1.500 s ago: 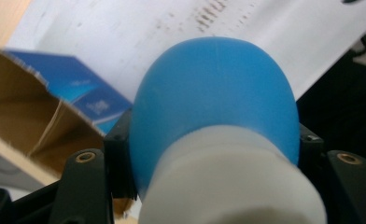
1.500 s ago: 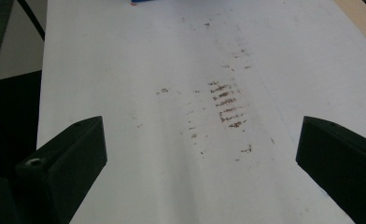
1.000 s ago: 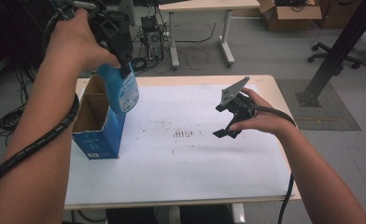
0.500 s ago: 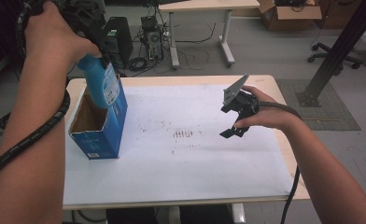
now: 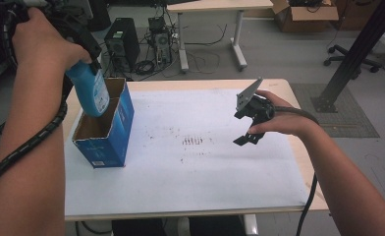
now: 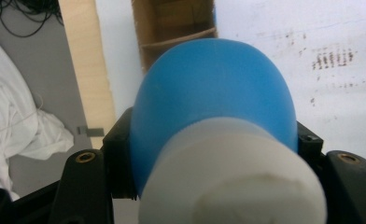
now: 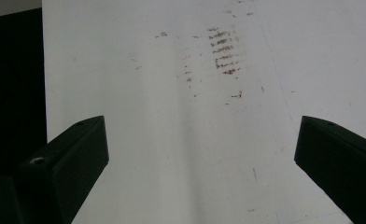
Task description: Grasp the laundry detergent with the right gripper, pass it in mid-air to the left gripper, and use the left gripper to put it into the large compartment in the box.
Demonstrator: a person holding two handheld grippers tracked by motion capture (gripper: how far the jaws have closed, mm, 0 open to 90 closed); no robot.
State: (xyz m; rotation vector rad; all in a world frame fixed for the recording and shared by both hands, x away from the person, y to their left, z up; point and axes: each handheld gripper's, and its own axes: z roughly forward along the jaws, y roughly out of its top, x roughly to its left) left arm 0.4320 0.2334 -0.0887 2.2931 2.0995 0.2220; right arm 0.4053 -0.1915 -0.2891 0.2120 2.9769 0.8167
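Note:
A blue bottle with a white cap hangs above the open top of a blue cardboard box at the table's left. My left gripper is shut on the bottle's neck, the jaws pressing both sides of the bottle in the left gripper view. The box's brown inside lies below the bottle. My right gripper hovers over the white table top at the right, open, with nothing between its fingers.
The white table top carries a patch of brown marks near its middle, brown marks also under the right gripper. Desks, a computer tower, cables and a cardboard box stand on the floor behind.
My left gripper has carried the bottle a little left and back, keeping it over the box's open top. The right gripper has stayed nearly still.

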